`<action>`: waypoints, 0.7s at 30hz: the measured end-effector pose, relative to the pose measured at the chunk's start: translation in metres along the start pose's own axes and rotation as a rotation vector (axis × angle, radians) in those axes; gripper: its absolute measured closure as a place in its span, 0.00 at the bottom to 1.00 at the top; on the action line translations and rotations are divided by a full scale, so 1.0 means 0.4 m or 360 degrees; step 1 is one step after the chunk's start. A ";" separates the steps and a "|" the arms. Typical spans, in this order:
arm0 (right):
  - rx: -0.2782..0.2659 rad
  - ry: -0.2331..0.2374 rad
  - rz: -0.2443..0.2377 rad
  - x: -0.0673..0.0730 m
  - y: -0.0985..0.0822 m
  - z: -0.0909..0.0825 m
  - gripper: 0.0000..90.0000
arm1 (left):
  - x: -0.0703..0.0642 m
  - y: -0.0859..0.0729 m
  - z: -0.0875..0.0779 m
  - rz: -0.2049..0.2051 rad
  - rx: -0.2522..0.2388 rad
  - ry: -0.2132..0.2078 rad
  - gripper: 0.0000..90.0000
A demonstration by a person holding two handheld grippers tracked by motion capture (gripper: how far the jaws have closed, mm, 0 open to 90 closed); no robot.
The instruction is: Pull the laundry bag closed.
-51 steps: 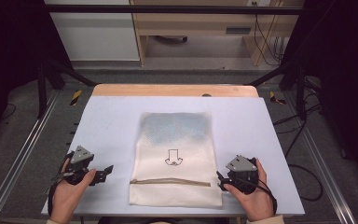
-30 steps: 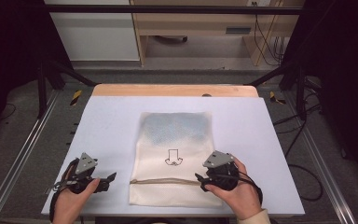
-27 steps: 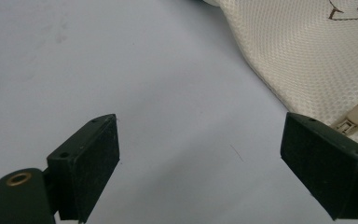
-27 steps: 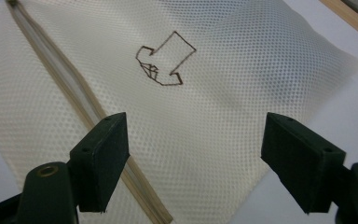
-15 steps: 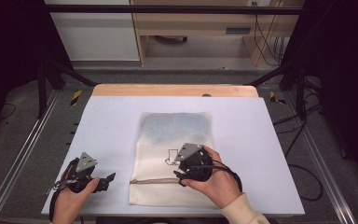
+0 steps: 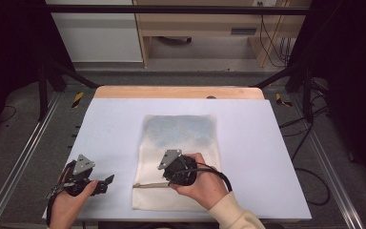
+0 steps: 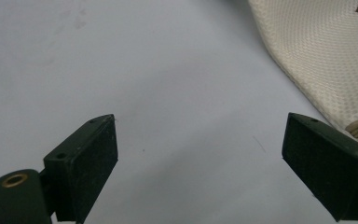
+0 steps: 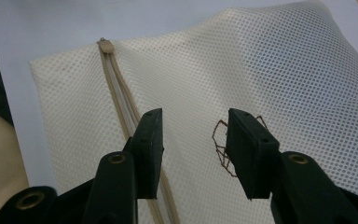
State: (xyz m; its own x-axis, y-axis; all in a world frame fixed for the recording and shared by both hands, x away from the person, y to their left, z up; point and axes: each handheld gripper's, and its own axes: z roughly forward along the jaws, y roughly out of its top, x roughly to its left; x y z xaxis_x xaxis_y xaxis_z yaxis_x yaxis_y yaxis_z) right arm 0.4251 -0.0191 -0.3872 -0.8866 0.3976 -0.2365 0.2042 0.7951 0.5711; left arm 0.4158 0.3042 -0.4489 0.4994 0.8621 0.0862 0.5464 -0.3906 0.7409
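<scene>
Mesh bag (image 6: 180,157) lies flat mid-frame, zipper (image 8: 121,100) not yet gripped; right gripper (image 8: 193,154) jaws just narrowing over it, nothing pinched; left gripper (image 7: 200,163) wide open, lower left, idle

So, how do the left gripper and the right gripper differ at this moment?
The left gripper rests on the bare table beside the mesh bag, jaws wide apart. The right gripper is over the bag, near its zipper; its jaws have just been closing, stand narrower, and clamp nothing yet. Both have black jaws.
</scene>
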 end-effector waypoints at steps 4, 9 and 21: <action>0.0003 0.0041 -0.0010 0.009 0.008 0.013 0.78 | 0.010 0.000 0.000 -0.0013 0.0002 0.0009 0.12; -0.0036 0.0112 -0.0017 0.024 0.019 0.035 0.86 | 0.012 0.004 0.000 -0.0023 -0.0006 0.0013 0.12; -0.0032 0.0289 -0.0066 0.087 0.086 0.131 0.88 | 0.018 0.002 -0.010 -0.0070 -0.0042 -0.0011 0.13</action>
State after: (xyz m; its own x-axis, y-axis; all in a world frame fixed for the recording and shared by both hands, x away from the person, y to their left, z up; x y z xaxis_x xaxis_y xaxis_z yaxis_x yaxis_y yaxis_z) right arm 0.4232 0.0462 -0.4169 -0.9547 0.2742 -0.1154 0.1593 0.7989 0.5799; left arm 0.4173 0.3114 -0.4452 0.4800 0.8760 0.0483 0.5501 -0.3434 0.7612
